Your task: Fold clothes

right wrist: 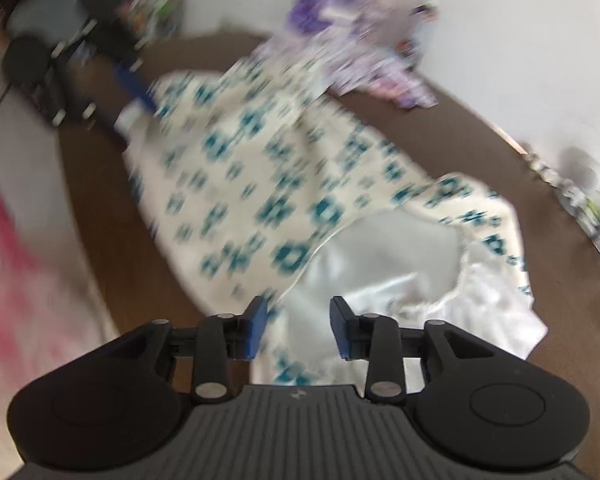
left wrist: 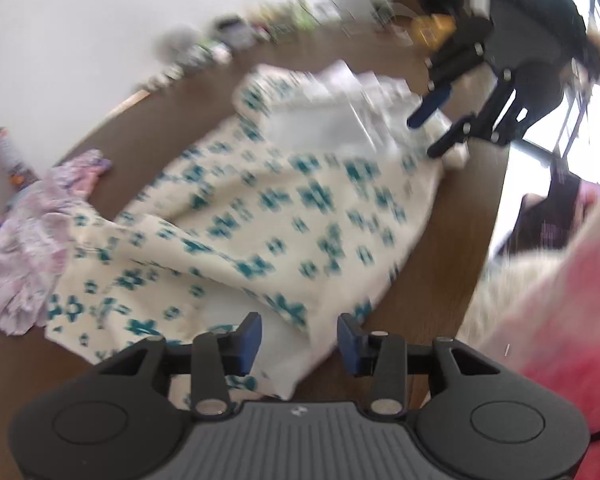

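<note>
A white garment with teal flowers (left wrist: pixel 260 208) lies spread and rumpled on the brown table (left wrist: pixel 440 260). Its plain white lining (right wrist: pixel 380 248) shows at one end. My left gripper (left wrist: pixel 300 340) is open just above the near edge of the garment, with cloth under the gap between its fingers. At the garment's far corner my right gripper (left wrist: pixel 436 126) is open too. The right wrist view shows the right gripper (right wrist: pixel 298 328) open over the lining end of the garment (right wrist: pixel 260 184). The left gripper (right wrist: pixel 134 92) appears there as a blur at the opposite corner.
A crumpled purple and pink garment (left wrist: pixel 28 240) (right wrist: pixel 360 40) lies beside the flowered one. Small clutter (left wrist: pixel 228 36) lines the table's back edge by the white wall, with a yellow object (left wrist: pixel 432 28) and a printed can (left wrist: pixel 8 152). A person's pink clothing (left wrist: pixel 560 280) is at the table edge.
</note>
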The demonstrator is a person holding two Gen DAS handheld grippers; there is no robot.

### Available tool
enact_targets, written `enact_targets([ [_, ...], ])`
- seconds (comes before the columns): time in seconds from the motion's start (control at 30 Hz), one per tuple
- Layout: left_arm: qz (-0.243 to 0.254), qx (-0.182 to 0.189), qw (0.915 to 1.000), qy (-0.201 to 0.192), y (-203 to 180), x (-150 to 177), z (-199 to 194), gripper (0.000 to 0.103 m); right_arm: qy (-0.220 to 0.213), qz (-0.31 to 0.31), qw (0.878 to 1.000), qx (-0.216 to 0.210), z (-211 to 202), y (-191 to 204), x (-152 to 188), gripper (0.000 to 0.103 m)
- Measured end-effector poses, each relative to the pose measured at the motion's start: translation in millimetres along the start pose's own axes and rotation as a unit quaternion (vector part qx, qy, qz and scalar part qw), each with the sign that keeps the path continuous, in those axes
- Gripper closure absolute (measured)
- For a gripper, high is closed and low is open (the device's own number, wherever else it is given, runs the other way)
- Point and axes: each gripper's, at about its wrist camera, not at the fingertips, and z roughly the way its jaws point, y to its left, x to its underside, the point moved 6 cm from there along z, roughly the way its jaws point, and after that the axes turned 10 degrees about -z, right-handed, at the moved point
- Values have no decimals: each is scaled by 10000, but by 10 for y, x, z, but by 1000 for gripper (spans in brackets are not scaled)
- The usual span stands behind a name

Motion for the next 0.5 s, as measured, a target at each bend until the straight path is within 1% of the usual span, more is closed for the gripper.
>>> enact_targets([
  [0.03, -180, -88, 9997, -148, 82, -58, -58, 54, -56, 137, 9997, 202, -1, -100, -39, 63],
  [0.07, -347, -247, 9987, -278, 173, -116, -95, 48, -29, 202, 9987, 472, 31, -195, -68, 62],
  [0.1, -476, -451, 9972, -373, 277, -162, -114, 43, 22, 265, 9969, 737, 74, -289, -93, 62],
  [0.13, -551, -693, 9953, -397, 393, -203, -92, 41, 134, 322, 9948, 962, 156, -379, -112, 62],
  [0.17, -607, -931, 9931, -386, 511, -249, -51, 41, 232, 386, 9931, 1084, 252, -459, -137, 62],
  [0.23, -693, -1307, 9886, -289, 765, -313, 73, 41, 411, 510, 9904, 1216, 473, -669, -166, 62],
  [0.33, -799, -1660, 9828, -141, 1206, -425, 335, 41, 673, 611, 9859, 1406, 813, -1014, -224, 61],
  [0.4, -796, -1770, 9810, -56, 1477, -518, 536, 41, 807, 587, 9840, 1478, 1031, -1219, -252, 55],
  [0.47, -607, -1836, 9811, -13, 1677, -604, 730, 41, 845, 375, 9844, 1500, 1207, -1342, -307, 52],
  [0.5, -500, -1868, 9811, 12, 1774, -643, 823, 41, 870, 225, 9844, 1513, 1289, -1388, -330, 44],
])
